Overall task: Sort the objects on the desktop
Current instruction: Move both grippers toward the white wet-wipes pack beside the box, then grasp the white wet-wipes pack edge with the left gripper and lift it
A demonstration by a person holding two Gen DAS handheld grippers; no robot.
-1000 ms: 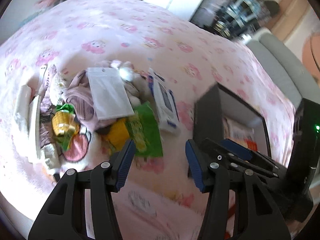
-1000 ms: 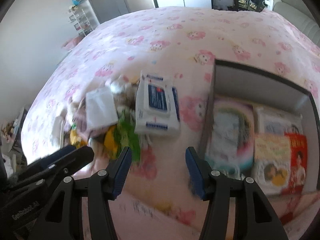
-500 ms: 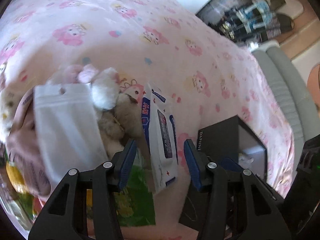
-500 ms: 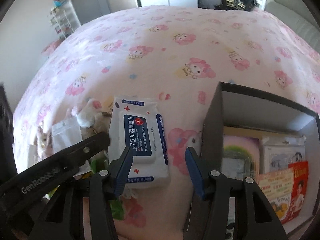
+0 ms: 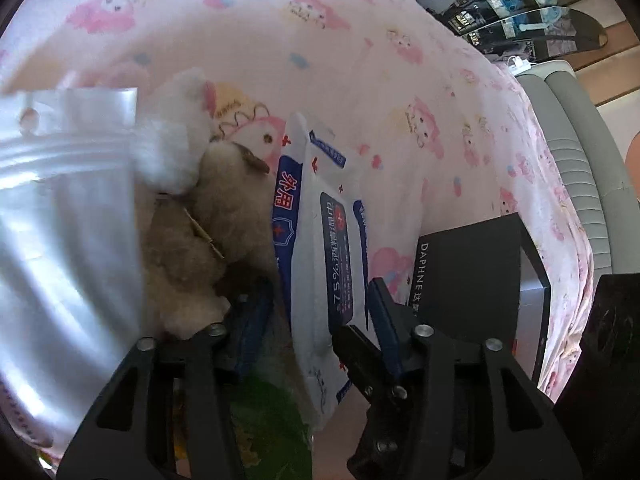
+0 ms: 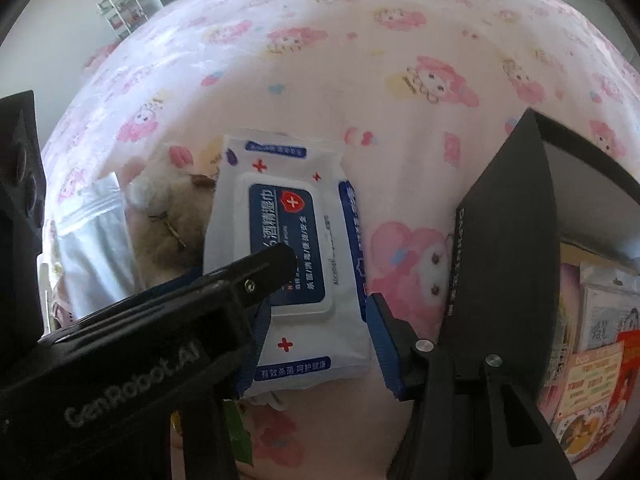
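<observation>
- Tongs first: my left gripper (image 5: 320,312) stands with its jaws apart, straddling the near end of the wipes pack (image 5: 320,264); the blue pads (image 5: 384,320) are beside the pack's edges, and I cannot tell whether they touch yet. A second ago this gripper hung back over the whole pile with nothing between the fingers.
- My right gripper (image 6: 320,332) is likewise spread wide, one pad on each long side of the same pack (image 6: 296,264), not squeezing. It too has closed in from a higher, farther view.
- Crossing: the left tong's black finger lies over the pack's blue label in the right wrist view. Judgement: both tongs are on one object; one should yield before a pinch.
- Pack lies flat on the pink cloth (image 6: 360,80), its left edge against the plush toy (image 5: 200,232), a clear zip bag (image 5: 64,216) further left.
- Green packet (image 5: 272,420) sits under the near end.
- Black box (image 6: 504,240), open and partly filled, stands just right of the pack; likely destination.
- Step judged: grasp pending, lift not begun.
</observation>
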